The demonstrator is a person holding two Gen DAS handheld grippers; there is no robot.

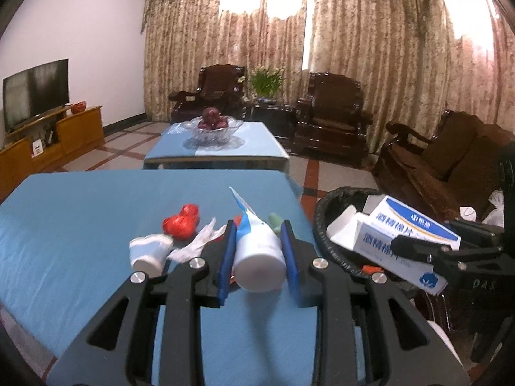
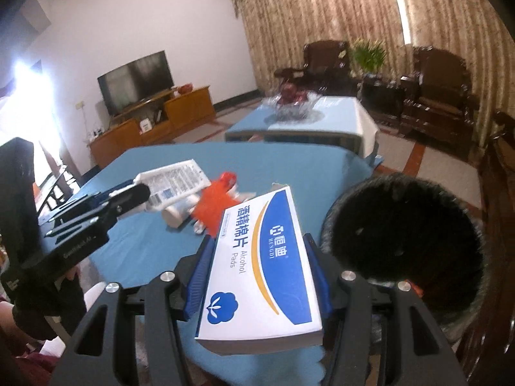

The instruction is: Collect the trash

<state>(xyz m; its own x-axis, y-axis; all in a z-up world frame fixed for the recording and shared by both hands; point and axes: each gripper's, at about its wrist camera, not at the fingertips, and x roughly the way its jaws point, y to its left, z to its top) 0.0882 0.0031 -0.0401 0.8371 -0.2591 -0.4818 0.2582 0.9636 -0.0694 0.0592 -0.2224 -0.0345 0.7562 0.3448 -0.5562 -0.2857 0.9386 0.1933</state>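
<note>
Plainly, both hands are loaded.
Left gripper (image 1: 257,244): jaws clamped on a white squeeze tube (image 1: 257,254) across its body. The cap end faces the camera and the flattened blue-and-white tail points away and up, so the long axis runs along the fingers. Held this way, probably so it can slide out tail first when released.
Right gripper (image 2: 262,267): jaws clamped on the long side edges of an alcohol pads box (image 2: 262,257), printed face up. Its long axis also runs along the fingers, the open flap end pointing away. The box is clear of the worktop (image 1: 96,225), just beside the bin.
Trash bin (image 2: 402,234): black-lined, standing off the worktop's right edge. In the left view the box hangs over its rim, a fair sign it is about to be dropped in.
Left on the worktop: a small white cup (image 1: 149,252) on its side, crinkled clear plastic (image 1: 196,241) and a red foil wrapper (image 1: 180,225), close together beyond the left jaws.
Farther off: a second blue table with a glass fruit bowl (image 1: 212,128).
</note>
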